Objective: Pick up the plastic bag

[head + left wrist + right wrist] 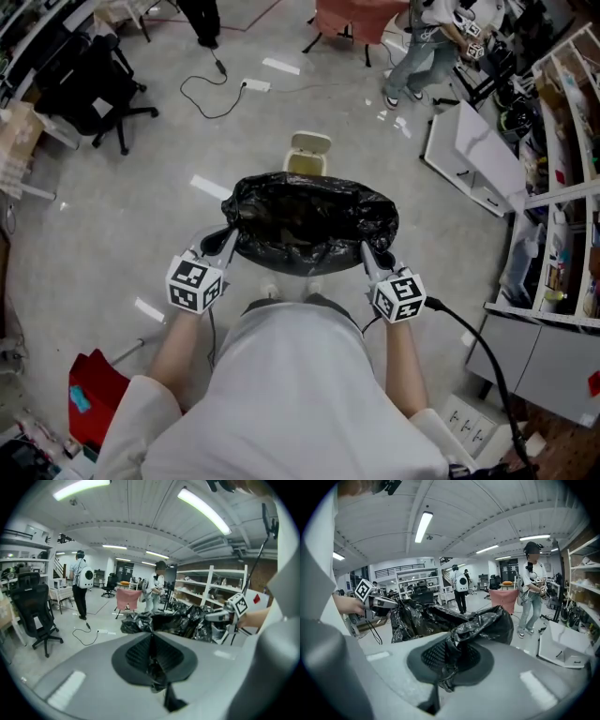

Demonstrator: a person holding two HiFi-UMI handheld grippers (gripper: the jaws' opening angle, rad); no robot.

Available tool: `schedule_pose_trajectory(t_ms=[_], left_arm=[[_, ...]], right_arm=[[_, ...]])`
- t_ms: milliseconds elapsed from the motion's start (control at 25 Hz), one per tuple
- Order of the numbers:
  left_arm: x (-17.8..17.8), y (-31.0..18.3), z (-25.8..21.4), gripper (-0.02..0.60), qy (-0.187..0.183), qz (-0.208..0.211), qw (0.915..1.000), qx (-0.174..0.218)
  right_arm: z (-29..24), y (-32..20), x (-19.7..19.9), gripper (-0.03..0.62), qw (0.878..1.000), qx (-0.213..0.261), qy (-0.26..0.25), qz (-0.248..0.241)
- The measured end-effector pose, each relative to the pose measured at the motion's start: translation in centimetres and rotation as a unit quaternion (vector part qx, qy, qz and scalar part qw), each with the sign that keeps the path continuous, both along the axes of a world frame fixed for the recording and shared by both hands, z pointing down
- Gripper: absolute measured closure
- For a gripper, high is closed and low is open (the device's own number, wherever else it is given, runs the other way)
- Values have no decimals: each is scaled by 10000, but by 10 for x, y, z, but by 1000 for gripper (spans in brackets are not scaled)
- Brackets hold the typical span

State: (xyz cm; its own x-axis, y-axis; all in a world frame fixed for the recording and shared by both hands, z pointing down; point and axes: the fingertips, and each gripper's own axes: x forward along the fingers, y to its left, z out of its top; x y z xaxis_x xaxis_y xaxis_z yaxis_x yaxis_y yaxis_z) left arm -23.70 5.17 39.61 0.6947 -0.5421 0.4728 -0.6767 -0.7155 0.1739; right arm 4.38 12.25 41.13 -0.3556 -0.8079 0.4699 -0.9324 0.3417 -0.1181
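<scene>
The black bag [309, 223] spans sideways between left gripper [223, 244] and right gripper [373, 255], each clenched on its rim, seemingly lifted.

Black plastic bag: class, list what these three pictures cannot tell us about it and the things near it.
1. Contents: the head view looks into the black plastic bag, but dark crumpled film hides whether anything lies inside.
2. Bag's bottom: hidden by its own rim in the head view; the left gripper and right gripper bodies block it in their views.
3. Beige bin: lower part behind the bag.
</scene>
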Motion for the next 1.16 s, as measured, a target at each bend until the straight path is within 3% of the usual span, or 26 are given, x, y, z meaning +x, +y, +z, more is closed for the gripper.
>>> schedule_pose_trajectory(t_ms=[640, 1160], left_arm=[[54, 8, -14, 574, -148, 11, 9995, 270], [73, 13, -20, 574, -284, 83, 9988, 381]], right_arm=[[-8, 6, 29, 591, 9997, 114, -32, -216], [-13, 3, 56, 591, 9996, 242, -43, -160]])
